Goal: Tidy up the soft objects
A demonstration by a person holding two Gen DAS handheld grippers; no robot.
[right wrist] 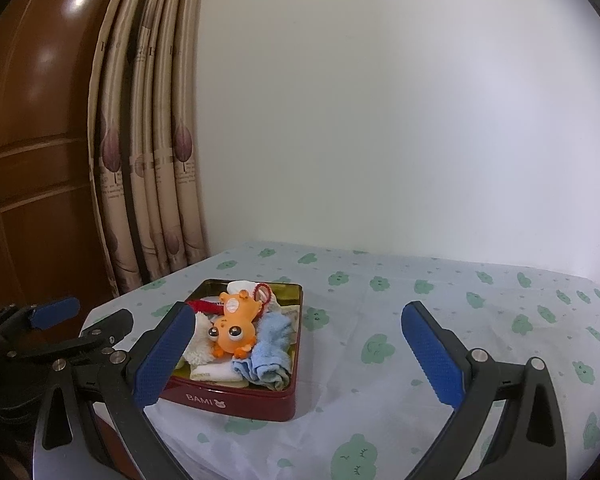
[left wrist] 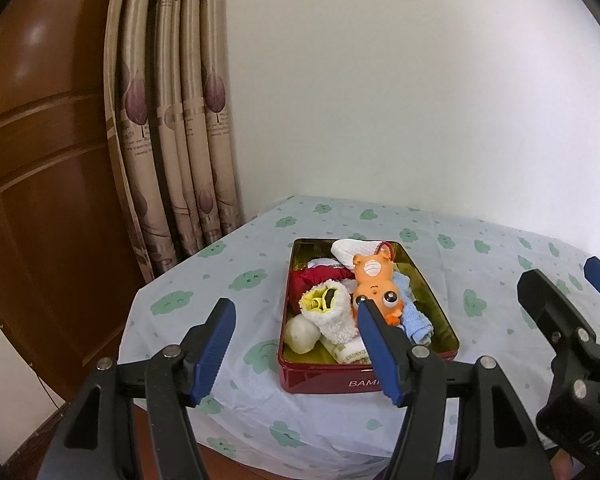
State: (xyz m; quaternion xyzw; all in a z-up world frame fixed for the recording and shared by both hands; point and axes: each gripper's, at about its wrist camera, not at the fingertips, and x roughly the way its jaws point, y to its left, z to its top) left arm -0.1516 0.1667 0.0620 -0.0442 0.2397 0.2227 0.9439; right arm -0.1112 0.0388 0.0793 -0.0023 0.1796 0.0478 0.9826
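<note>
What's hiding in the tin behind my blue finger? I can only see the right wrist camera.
Observer: A pale round lump lies in the near left corner of the red tin.
Operator: Is anything inside the fluffy white cloth?
Observer: Yes, something yellow is tucked into the opening of the fluffy white cloth.
Operator: Is the other gripper holding anything?
Observer: No, the left gripper is open and holds nothing.
</note>
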